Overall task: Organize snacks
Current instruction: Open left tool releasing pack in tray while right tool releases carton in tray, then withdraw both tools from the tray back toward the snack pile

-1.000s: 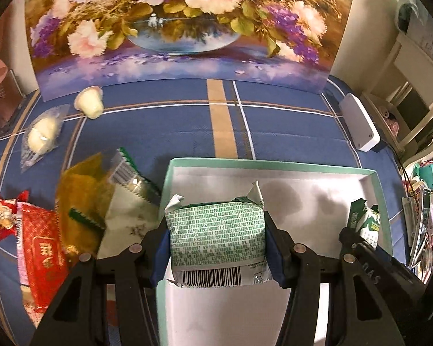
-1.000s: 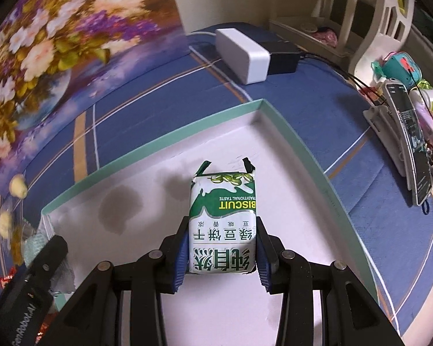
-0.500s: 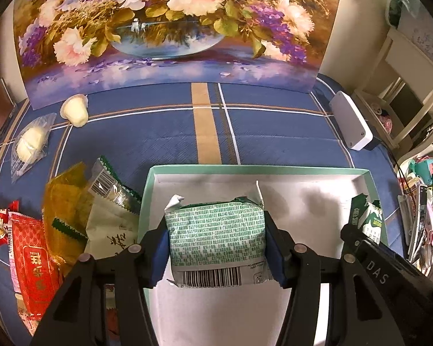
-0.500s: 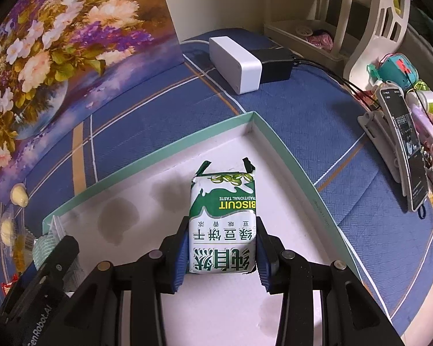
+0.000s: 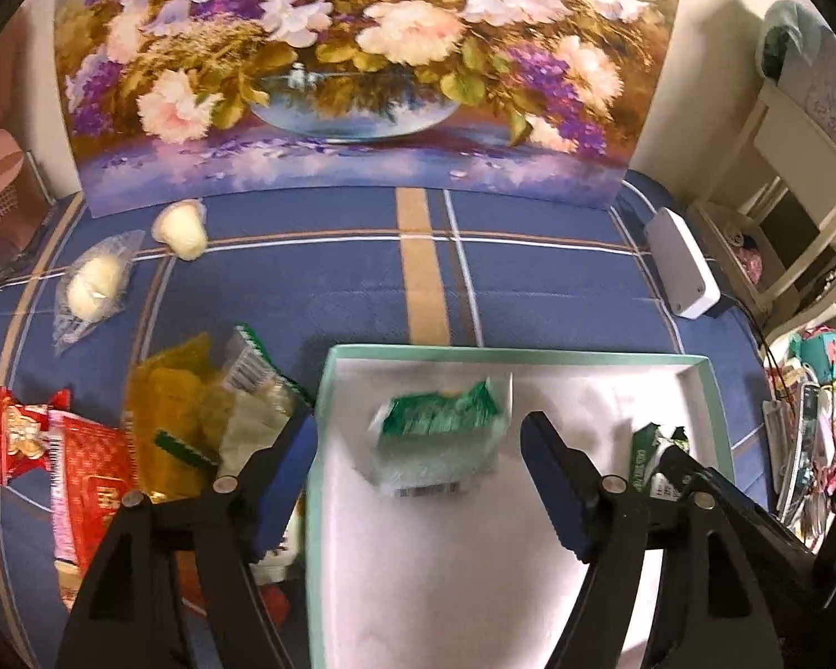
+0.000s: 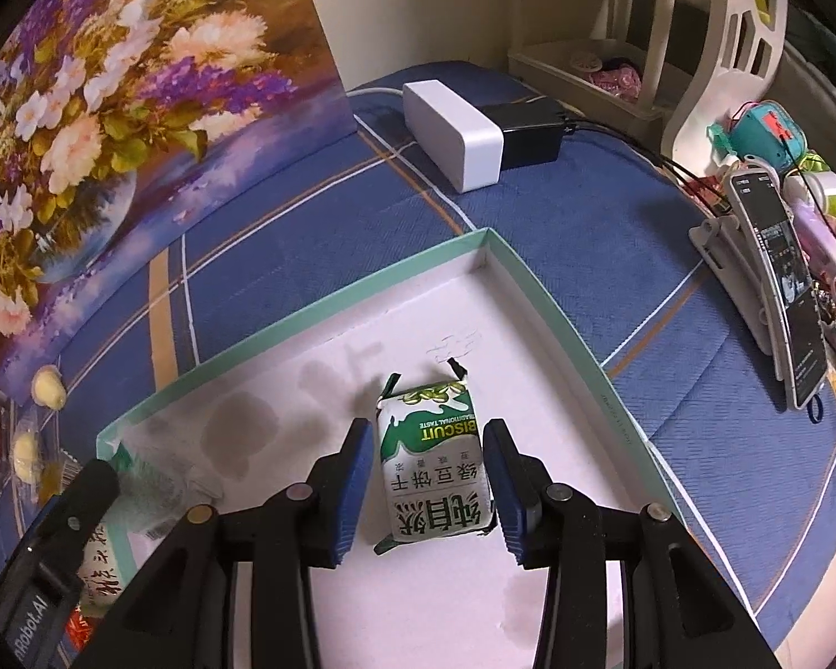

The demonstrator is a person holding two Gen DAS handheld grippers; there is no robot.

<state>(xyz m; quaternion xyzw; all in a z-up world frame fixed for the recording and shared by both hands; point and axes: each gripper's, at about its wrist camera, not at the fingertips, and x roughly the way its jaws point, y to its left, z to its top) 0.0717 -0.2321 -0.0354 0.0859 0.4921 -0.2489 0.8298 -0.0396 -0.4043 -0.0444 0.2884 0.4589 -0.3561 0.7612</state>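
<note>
I use the teal-rimmed box as my landmark. My left gripper hangs over its left wall, jaws opening, pads clear of the blurred green biscuit packet between them inside the box. My right gripper is over the box floor; the jaws stand slightly apart beside a second green biscuit packet lying there. Left of the box sit the red and yellow snack packets. Beyond its far right corner is a white device.
</note>
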